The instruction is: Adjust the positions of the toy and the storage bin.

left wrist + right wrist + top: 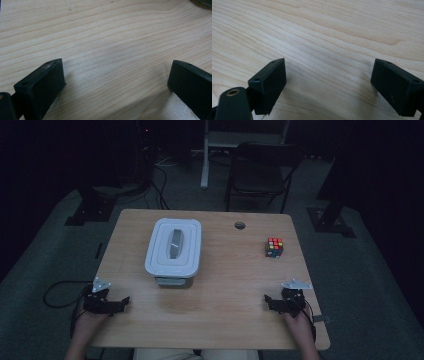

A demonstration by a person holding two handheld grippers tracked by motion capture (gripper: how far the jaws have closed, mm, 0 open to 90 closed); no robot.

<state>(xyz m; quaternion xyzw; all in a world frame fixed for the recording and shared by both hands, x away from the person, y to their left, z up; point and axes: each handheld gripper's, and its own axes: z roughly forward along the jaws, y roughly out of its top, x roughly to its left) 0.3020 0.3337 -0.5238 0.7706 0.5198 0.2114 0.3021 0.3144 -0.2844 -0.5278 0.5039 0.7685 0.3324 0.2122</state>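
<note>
A white lidded box [173, 248] with a grey handle on its lid stands at the middle-left of the wooden table [225, 285]. A colourful puzzle cube [274, 247] sits at the right side. My left gripper [125, 301] rests near the front left corner, open, with bare wood between its jaws [116, 75]. My right gripper [268, 300] rests near the front right corner, also open over bare wood [328, 75]. Both point toward the table's middle and hold nothing.
A round cable hole [240, 225] lies near the table's far edge. Behind the table stand a dark folding chair [260, 175] and a white post [205, 155]. Cables [60, 292] trail on the floor at the left.
</note>
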